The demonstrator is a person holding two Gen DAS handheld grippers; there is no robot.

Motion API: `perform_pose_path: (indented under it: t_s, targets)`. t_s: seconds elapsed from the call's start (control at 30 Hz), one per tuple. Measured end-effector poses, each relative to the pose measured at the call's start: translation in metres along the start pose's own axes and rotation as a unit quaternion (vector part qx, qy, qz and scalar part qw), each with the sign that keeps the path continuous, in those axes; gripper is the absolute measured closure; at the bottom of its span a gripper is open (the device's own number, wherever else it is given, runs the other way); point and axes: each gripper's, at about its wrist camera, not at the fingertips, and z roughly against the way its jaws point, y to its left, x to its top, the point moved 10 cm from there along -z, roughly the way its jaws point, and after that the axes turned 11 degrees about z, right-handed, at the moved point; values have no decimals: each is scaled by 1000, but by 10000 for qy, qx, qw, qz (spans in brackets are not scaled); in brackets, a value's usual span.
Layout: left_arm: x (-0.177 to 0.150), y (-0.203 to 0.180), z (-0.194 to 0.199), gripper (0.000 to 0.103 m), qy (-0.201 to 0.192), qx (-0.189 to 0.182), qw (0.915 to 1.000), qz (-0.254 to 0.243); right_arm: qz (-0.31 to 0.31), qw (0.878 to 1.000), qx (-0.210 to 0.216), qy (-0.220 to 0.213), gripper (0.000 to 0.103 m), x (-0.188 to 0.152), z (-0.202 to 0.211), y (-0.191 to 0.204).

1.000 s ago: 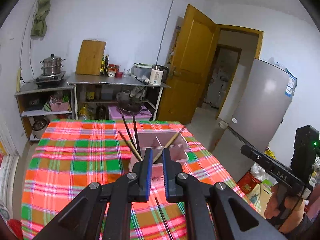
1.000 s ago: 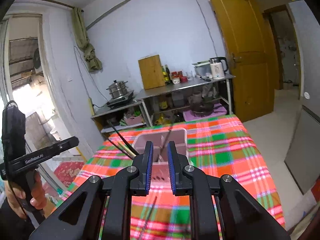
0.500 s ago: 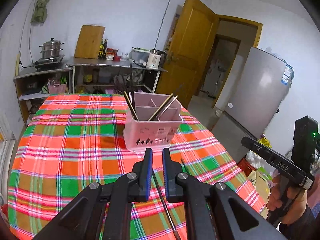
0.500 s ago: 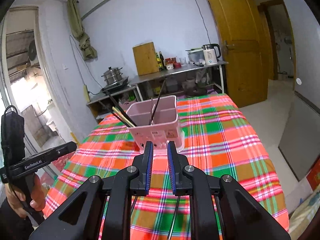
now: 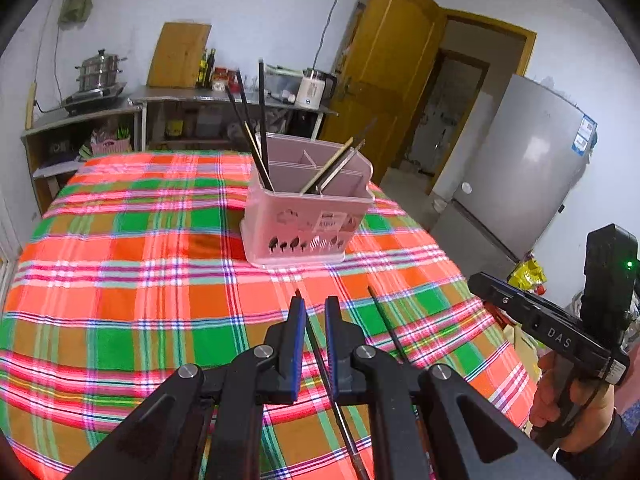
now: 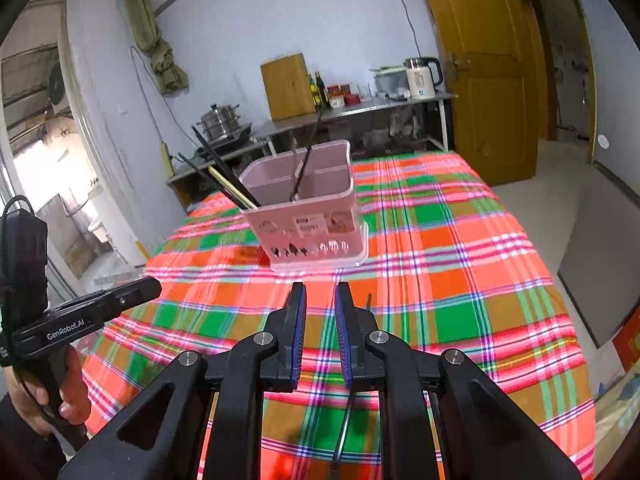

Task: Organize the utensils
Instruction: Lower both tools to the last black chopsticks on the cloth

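Above the table's near edge, the left gripper (image 5: 311, 312) and right gripper (image 6: 321, 300) are hovering level, jaws slightly apart, over loose chopsticks (image 5: 324, 372) lying short of the mid-table pink holder (image 5: 306, 208).

Home kitchen. Steel counter (image 5: 224, 101) along the wall with steamer pot (image 5: 100, 71) on a burner, cutting board (image 5: 178, 56), kettle (image 5: 314, 89), oil bottles (image 6: 318, 89); fridge (image 5: 524, 164); plaid-clothed table (image 5: 120, 264).

Pink utensil caddy (image 6: 312, 224) on plaid tablecloth (image 6: 460, 280), beyond parted jaws.
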Motion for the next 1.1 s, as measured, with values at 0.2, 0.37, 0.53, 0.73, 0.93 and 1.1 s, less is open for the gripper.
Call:
perform_pose_path:
  t_s: [0.2, 0.37, 0.53, 0.73, 0.93, 1.1]
  targets:
    - [-15, 10, -37, 94, 394, 62, 9991, 121, -134, 9993, -10, 362, 88, -20, -30, -12]
    - [-23, 15, -74, 94, 782, 97, 9967, 217, -160, 9966, -76, 798, 88, -36, -59, -19]
    - [-29, 20, -109, 94, 1145, 155, 9927, 359, -151, 9930, -76, 1170, 88, -51, -86, -24]
    - [-37, 24, -136, 94, 1402, 309, 9890, 368, -155, 9902, -54, 1389, 88, -58, -108, -27]
    - [-42, 21, -149, 93, 1493, 352, 9877, 307, -113, 9870, -100, 1602, 88, -66, -122, -29]
    - [-41, 16, -156, 91, 1470, 466, 9879, 171, -121, 9872, -84, 1591, 90, -67, -122, -30]
